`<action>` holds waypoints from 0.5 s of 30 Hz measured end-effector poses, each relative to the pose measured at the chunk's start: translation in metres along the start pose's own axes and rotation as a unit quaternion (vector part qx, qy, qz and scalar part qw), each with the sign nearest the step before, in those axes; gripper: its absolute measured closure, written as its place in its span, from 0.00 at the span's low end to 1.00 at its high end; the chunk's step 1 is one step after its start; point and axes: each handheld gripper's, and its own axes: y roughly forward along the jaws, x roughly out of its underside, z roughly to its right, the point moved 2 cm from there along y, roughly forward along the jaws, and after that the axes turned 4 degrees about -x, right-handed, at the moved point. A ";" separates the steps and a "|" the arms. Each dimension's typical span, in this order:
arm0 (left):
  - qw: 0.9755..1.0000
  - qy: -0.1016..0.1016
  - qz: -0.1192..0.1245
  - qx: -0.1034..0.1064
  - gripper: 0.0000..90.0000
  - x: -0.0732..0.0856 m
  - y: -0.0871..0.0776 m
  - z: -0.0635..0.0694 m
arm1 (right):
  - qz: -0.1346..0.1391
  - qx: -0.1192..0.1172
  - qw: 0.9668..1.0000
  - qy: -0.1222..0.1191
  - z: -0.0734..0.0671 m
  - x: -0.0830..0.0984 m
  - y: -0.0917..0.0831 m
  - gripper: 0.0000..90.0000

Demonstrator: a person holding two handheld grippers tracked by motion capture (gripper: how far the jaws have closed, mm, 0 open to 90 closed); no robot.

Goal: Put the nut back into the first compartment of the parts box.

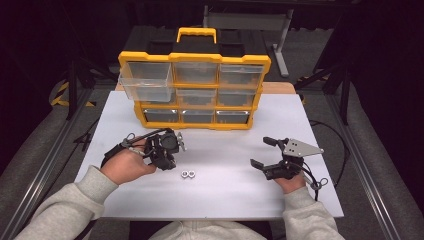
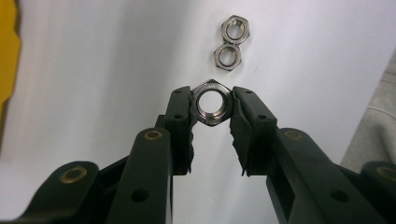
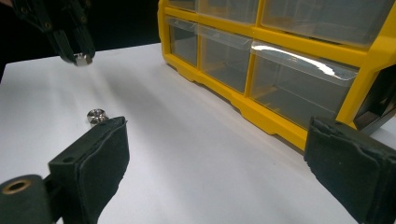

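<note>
The left gripper [image 2: 212, 103] pinches a nut [image 2: 212, 102] above the table [image 1: 225, 190], two nuts [image 2: 231, 42] beyond (touching). The right gripper [image 1: 262, 152], jaws spread, half hides one nut near the organizer [image 1: 195, 90].

yellow drawer organizer [image 1: 195, 91] | white table [image 1: 225, 190] | grey floor [image 1: 30, 165]

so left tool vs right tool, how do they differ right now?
The left tool is shut on a hex nut, lifted off the white table; the right tool is open and holds nothing. The left sits above the two loose nuts; the right faces the yellow organizer. Both have black padded jaws.
</note>
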 end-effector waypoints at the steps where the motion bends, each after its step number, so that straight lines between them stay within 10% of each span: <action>1: 1.000 0.000 -0.006 0.002 0.77 0.000 -0.004 -0.001 | -0.001 0.000 1.000 0.001 0.000 0.000 0.000 0.08; 15: 1.000 -0.004 0.002 0.004 0.77 -0.005 -0.075 -0.021 | -0.002 -0.002 1.000 0.003 0.001 0.001 0.000 0.08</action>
